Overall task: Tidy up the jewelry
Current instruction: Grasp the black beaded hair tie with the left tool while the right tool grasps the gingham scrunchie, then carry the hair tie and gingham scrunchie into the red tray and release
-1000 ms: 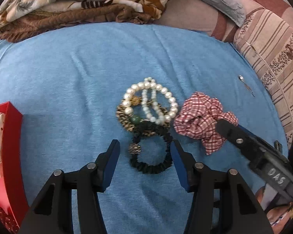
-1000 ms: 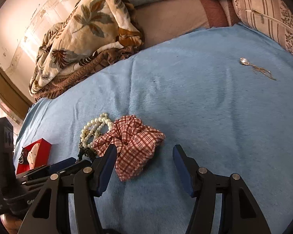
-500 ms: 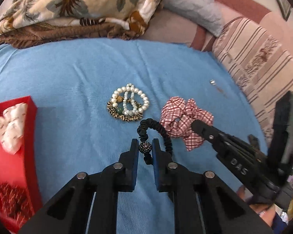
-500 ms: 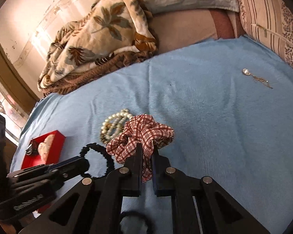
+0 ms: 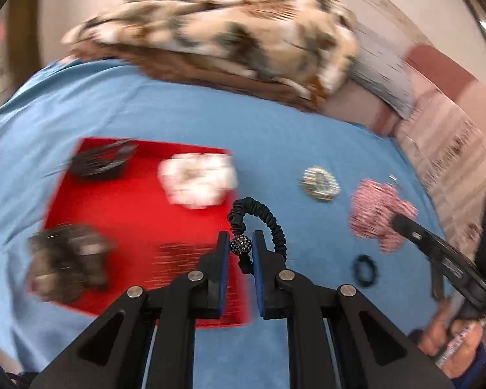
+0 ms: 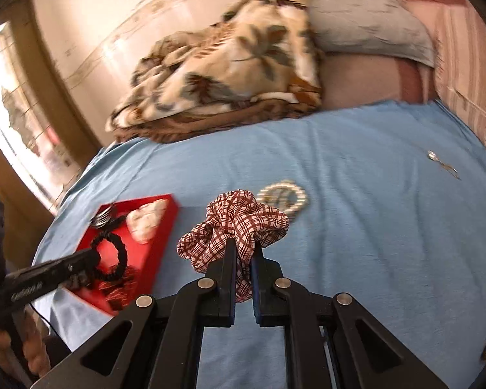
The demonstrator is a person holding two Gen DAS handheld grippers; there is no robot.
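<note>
Two hand-held grippers [image 5: 239, 246] [image 6: 243, 253]. One red tray [image 5: 139, 214]. One black band [image 5: 259, 214], one plaid scrunchie [image 6: 239, 223], one pearl pile [image 6: 285, 196], one small black ring [image 5: 366, 270], one silver trinket [image 6: 442, 163], one blanket [image 6: 223, 64].

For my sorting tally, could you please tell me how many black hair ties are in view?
2: a beaded hair tie in the left claw by the red box, a small hair tie on the blue sheet. The box's blurred contents may hide more.
</note>
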